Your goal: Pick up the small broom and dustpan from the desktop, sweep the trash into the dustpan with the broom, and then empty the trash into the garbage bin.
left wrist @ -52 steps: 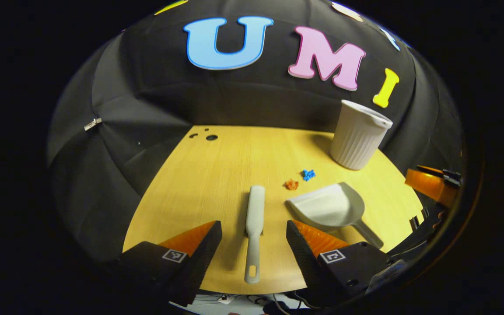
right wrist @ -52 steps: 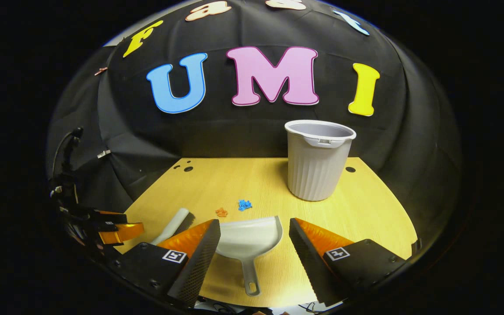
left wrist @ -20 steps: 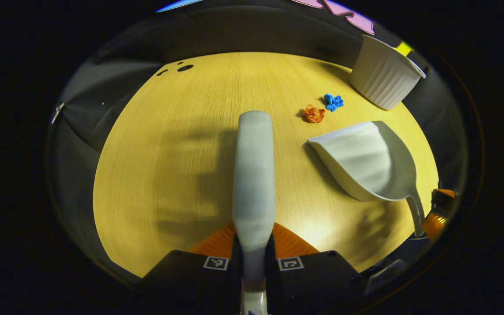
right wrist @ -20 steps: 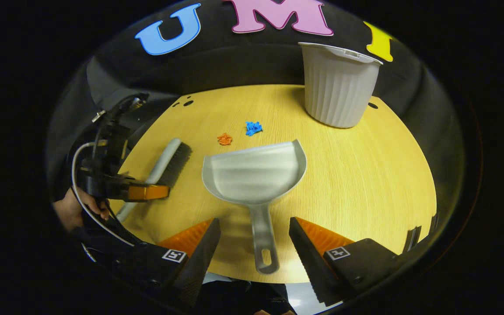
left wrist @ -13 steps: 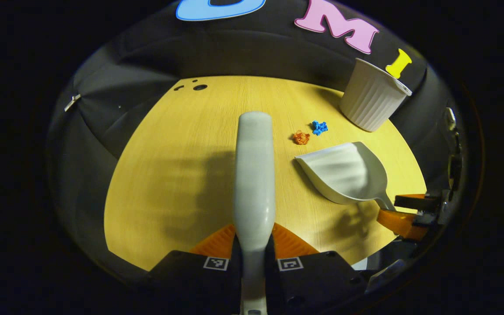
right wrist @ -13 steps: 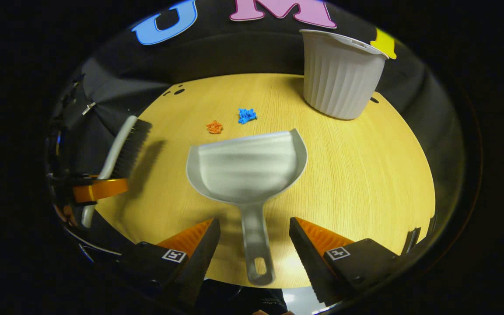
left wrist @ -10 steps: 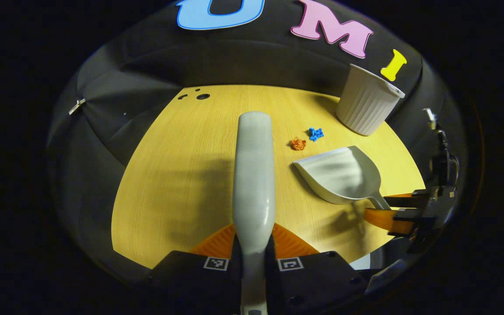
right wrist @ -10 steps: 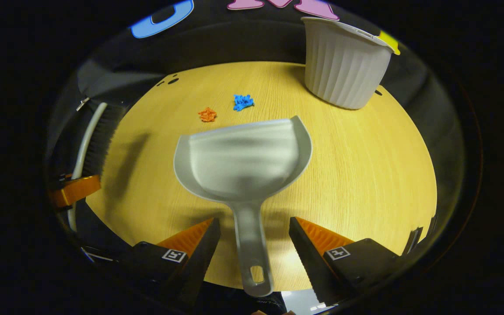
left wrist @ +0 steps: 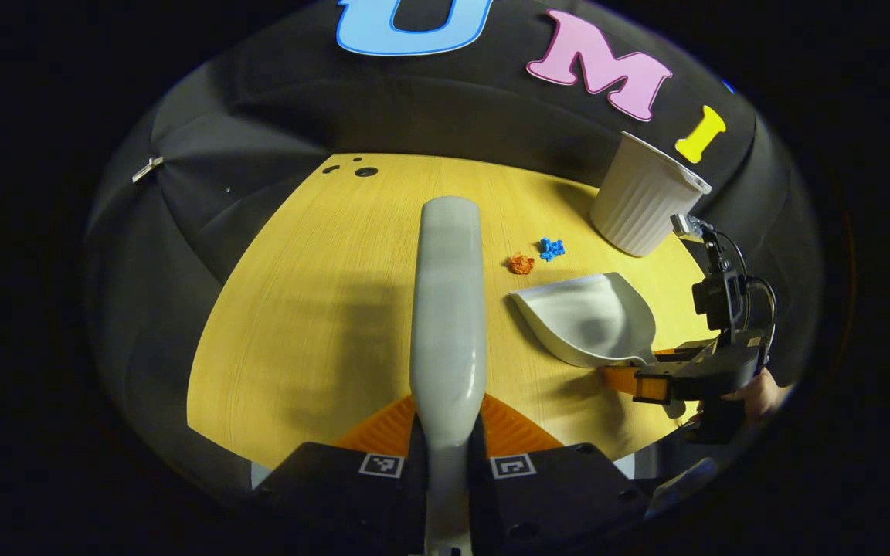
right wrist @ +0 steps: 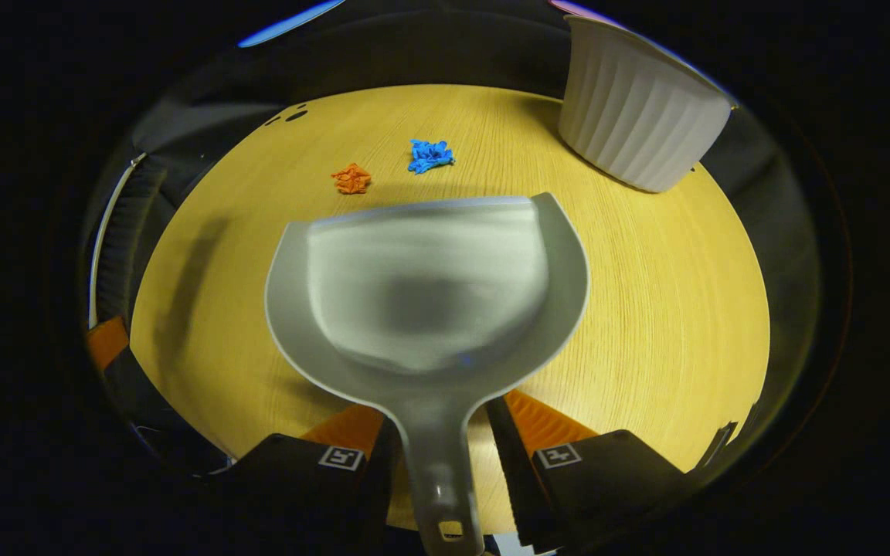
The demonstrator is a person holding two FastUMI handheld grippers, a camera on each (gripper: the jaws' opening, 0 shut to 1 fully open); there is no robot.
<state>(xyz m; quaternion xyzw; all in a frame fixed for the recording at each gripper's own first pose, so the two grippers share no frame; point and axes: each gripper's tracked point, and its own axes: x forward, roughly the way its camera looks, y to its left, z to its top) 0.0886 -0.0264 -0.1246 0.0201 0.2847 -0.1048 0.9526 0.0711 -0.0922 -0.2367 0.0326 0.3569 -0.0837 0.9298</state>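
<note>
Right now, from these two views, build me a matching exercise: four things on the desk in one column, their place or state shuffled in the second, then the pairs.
Things:
1. broom
2. dustpan
3. garbage bin
4. orange scrap

Place or state:
A. lying loose on the desk, beside the blue scrap
B. handle between the right gripper's closing fingers
C. standing at the far right of the desk
D. clamped in the left gripper

Pairs: 1-D, 2-B, 3-C, 4-A
</note>
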